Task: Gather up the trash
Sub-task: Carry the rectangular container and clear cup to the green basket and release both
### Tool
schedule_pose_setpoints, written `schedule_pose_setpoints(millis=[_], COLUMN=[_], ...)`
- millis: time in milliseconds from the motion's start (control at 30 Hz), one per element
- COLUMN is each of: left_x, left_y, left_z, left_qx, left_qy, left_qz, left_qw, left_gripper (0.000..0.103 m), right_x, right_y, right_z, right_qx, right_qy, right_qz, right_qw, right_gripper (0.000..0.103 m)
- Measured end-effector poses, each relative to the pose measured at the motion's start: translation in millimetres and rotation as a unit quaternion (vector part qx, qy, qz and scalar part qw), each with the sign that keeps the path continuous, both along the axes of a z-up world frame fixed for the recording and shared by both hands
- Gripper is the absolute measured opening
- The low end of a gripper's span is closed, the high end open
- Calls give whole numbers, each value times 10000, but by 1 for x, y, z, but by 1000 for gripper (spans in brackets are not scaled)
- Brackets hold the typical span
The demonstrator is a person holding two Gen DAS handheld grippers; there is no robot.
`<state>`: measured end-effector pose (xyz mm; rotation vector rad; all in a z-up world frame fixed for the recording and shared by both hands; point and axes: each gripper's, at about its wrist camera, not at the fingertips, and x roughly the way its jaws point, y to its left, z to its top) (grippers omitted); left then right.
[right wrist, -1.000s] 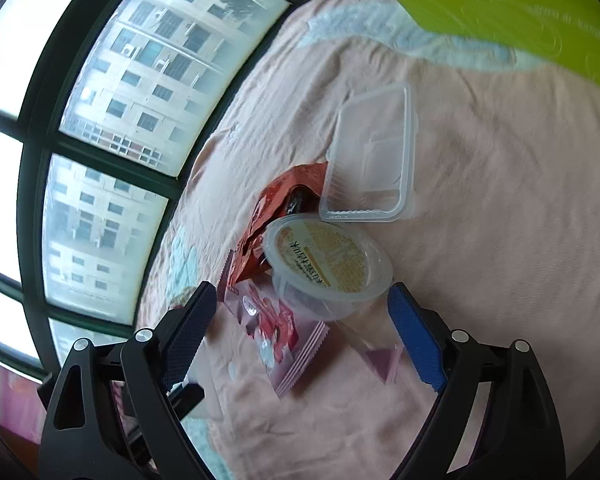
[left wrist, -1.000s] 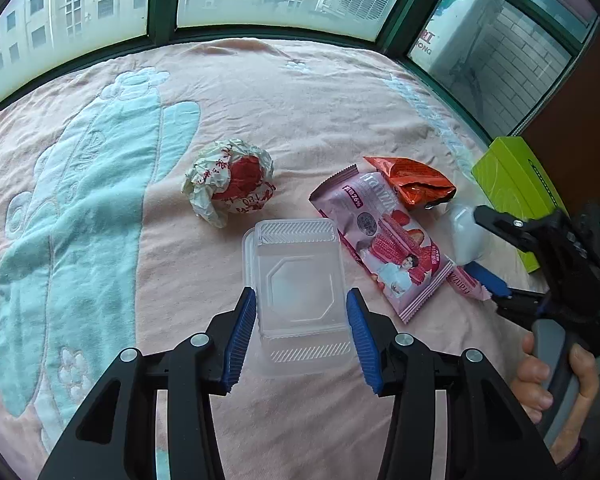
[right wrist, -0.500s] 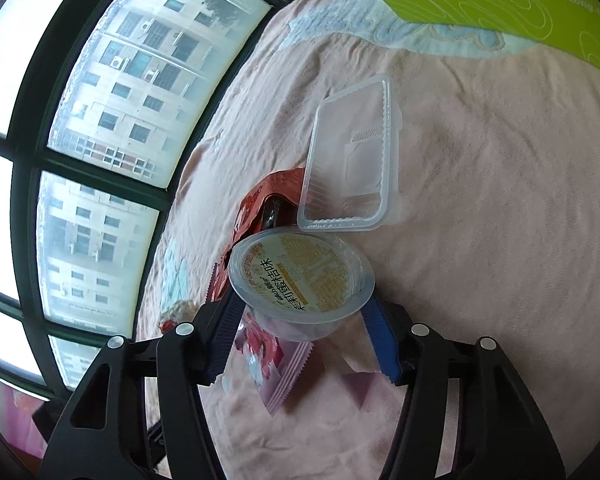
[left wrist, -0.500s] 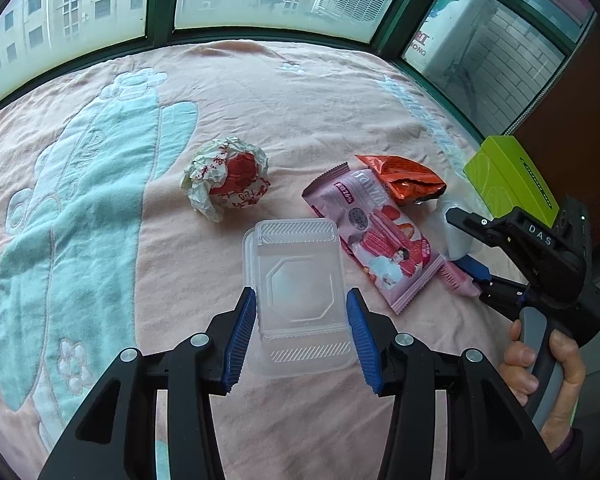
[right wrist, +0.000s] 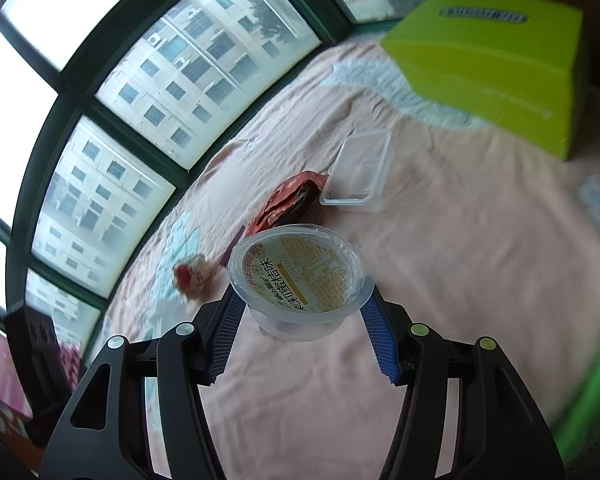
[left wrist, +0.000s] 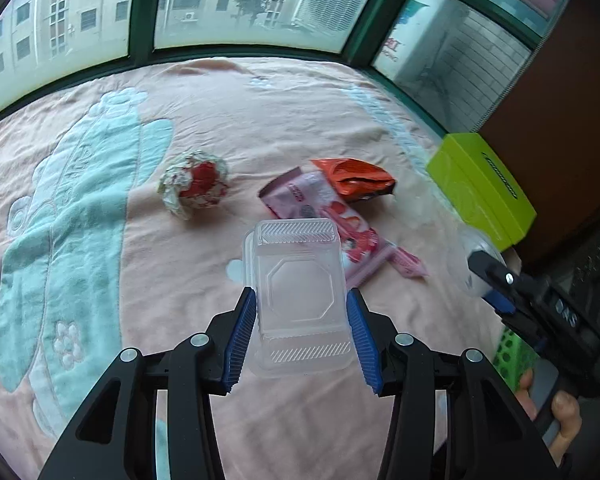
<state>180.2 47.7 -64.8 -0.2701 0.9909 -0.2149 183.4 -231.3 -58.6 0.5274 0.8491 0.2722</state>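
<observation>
Your right gripper [right wrist: 300, 320] has lifted the jelly cup [right wrist: 296, 280] off the bed [right wrist: 480, 280], jaws clamped on it; left gripper [left wrist: 300, 340] jaws now grip the clear clamshell box [left wrist: 298, 292]. Bin next.

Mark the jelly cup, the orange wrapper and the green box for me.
jelly cup [right wrist: 296, 276]: right wrist view, on its printed foil lid.
orange wrapper [left wrist: 354, 180]: left wrist view, on its crumpled upper face.
green box [left wrist: 480, 188]: left wrist view, on its top face.
</observation>
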Motion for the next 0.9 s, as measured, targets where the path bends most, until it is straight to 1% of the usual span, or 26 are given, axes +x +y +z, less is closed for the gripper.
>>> schedule_pose_setpoints(millis=[167,300,500,600,900], left_x=[-17,-29,-48,-58,-77], left_y=[-17,-35,-68,-86,-141], left_z=[12,20,30,36,50], left_qx=[-79,-141,-199,-229,-269], left_qy=[-117,-186,-287,-340,-469], left_qz=[-192,-377,-727,-913,-1520], left_qw=[9997,9990,9967,9950,9869], left_gripper=[45,45,45,45,45], right_x=[-40,-70,-103,-119,-161], right_y=[-17,-33,-57,-69,-109], right_z=[15,20,26,29,29], right_qx=[-304,-539,-704,-934,-1103], right_qy=[-196,-232,-292,-332,-290], right_qz=[-24,-150,-364,-521,-997], right_qw=[9993,9982,9964,9937,9885], right_gripper=[58,58,58,58,58])
